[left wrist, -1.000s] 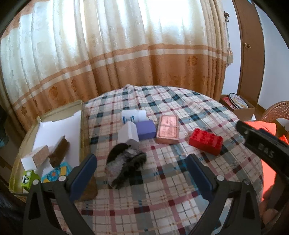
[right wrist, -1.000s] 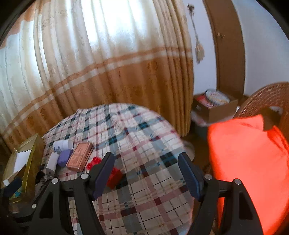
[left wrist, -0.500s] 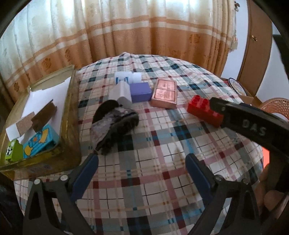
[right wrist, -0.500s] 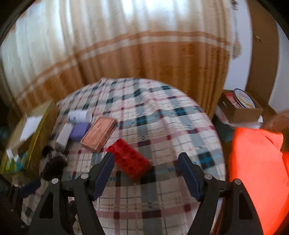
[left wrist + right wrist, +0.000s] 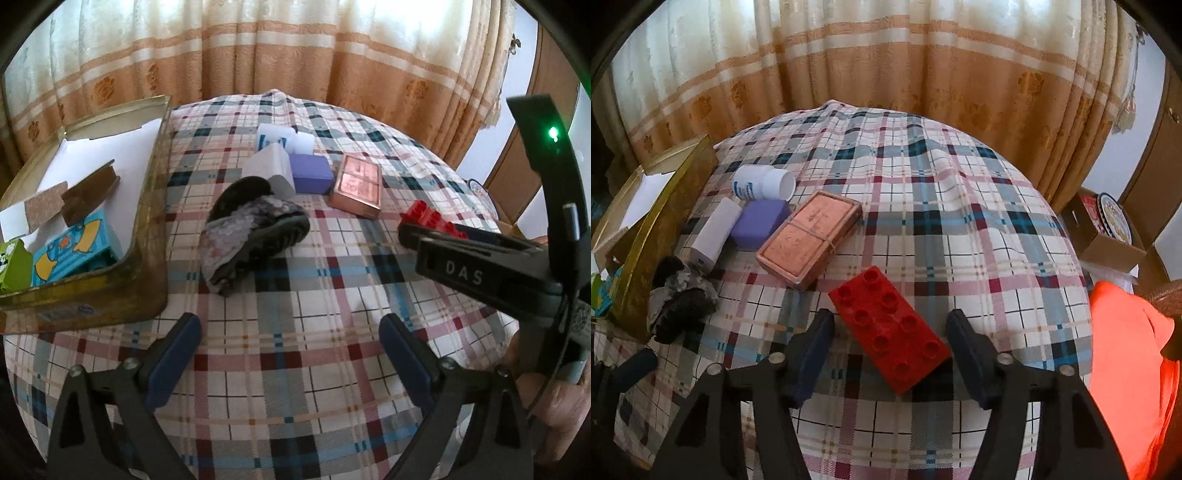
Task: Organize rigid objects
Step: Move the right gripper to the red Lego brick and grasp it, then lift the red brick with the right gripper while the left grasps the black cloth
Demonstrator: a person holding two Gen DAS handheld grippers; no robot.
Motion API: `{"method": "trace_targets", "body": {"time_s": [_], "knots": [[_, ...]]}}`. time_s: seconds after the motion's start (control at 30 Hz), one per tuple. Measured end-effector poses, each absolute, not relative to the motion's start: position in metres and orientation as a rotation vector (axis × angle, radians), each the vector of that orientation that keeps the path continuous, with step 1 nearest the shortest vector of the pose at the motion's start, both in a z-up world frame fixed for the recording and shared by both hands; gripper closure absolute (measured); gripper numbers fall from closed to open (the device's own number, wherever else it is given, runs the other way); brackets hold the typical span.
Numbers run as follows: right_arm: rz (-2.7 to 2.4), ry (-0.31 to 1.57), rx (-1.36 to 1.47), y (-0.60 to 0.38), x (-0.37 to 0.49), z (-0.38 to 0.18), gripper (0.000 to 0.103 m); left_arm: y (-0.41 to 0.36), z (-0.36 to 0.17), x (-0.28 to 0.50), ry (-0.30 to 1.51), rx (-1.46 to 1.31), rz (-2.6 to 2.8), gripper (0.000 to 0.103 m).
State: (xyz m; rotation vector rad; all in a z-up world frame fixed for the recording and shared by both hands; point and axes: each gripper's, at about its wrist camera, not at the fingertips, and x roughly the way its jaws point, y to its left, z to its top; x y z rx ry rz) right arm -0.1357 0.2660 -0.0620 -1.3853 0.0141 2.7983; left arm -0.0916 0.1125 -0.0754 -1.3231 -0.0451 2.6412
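A red toy brick (image 5: pixel 890 328) lies on the plaid tablecloth between the open jaws of my right gripper (image 5: pixel 890 343); in the left wrist view the brick (image 5: pixel 428 218) is partly hidden behind that gripper. A copper-coloured box (image 5: pixel 809 238), a purple block (image 5: pixel 759 223), a white block (image 5: pixel 714 234) and a white bottle (image 5: pixel 762 182) lie further back left. A dark grey shoe (image 5: pixel 251 232) lies ahead of my open, empty left gripper (image 5: pixel 291 354). A gold tin tray (image 5: pixel 144 206) at the left holds several small boxes.
Curtains hang close behind the round table (image 5: pixel 960 206). An orange cushion (image 5: pixel 1126 369) on a wicker chair and a cardboard box (image 5: pixel 1108 236) sit off the table's right side. The table edge drops away at the front and right.
Both grippers have moved forward and down toward the table. My right gripper has come over the red brick, which now lies between its jaws.
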Motion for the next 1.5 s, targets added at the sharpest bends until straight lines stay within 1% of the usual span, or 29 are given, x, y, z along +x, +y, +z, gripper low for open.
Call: {"method": "trace_targets", "body": {"time_s": [0.1, 0.13, 0.2, 0.33, 0.47, 0.53, 0.63, 0.7, 0.77, 0.8, 0.83, 0.9, 0.97, 1.07, 1.1, 1.2, 1.5], "knots": [[2.825, 0.004, -1.379, 0.264, -0.133, -0.061, 0.057, 0.113, -0.076, -0.092, -0.038, -1.328, 2.634, 0.002], [2.826, 0.011, -1.375, 0.265, -0.133, -0.061, 0.059, 0.114, -0.076, -0.092, -0.029, -1.331, 2.635, 0.002], [2.835, 0.052, -1.362, 0.269, -0.131, -0.06, 0.069, 0.115, -0.077, -0.092, -0.01, -1.338, 2.635, 0.001], [2.913, 0.222, -1.338, 0.28, -0.125, -0.058, 0.069, 0.117, -0.077, -0.092, 0.003, -1.341, 2.637, 0.001], [2.956, 0.26, -1.221, 0.282, -0.113, -0.05, 0.069, 0.116, -0.071, -0.086, 0.013, -1.266, 2.658, 0.001], [2.953, 0.299, -1.174, 0.287, -0.108, -0.048, 0.069, 0.12, -0.064, -0.083, 0.084, -1.199, 2.674, 0.001], [2.931, 0.386, -1.158, 0.297, -0.108, -0.049, 0.069, 0.125, -0.052, -0.084, 0.255, -1.099, 2.742, 0.001], [2.927, 0.413, -1.157, 0.3, -0.109, -0.049, 0.069, 0.121, -0.044, -0.093, 0.239, -1.087, 2.748, 0.001], [2.926, 0.407, -1.16, 0.3, -0.109, -0.049, 0.069, 0.118, -0.044, -0.107, 0.228, -1.135, 2.74, 0.002], [2.925, 0.403, -1.164, 0.299, -0.109, -0.049, 0.069, 0.118, -0.047, -0.116, 0.241, -1.167, 2.731, 0.007], [2.924, 0.4, -1.169, 0.299, -0.11, -0.049, 0.069, 0.12, -0.049, -0.122, 0.256, -1.185, 2.728, 0.008], [2.922, 0.402, -1.171, 0.299, -0.11, -0.05, 0.069, 0.125, -0.051, -0.127, 0.321, -1.196, 2.737, 0.008], [2.919, 0.408, -1.174, 0.3, -0.11, -0.05, 0.069, 0.129, -0.054, -0.132, 0.335, -1.206, 2.709, 0.009], [2.916, 0.407, -1.179, 0.301, -0.11, -0.051, 0.069, 0.134, -0.062, -0.139, 0.359, -1.247, 2.682, 0.018], [2.916, 0.407, -1.178, 0.301, -0.11, -0.051, 0.069, 0.135, -0.065, -0.14, 0.366, -1.264, 2.672, 0.019], [2.913, 0.41, -1.178, 0.301, -0.11, -0.051, 0.069, 0.14, -0.069, -0.145, 0.413, -1.274, 2.668, 0.02], [2.901, 0.406, -1.182, 0.301, -0.11, -0.053, 0.069, 0.146, -0.069, -0.153, 0.376, -1.3, 2.653, 0.02]]}}
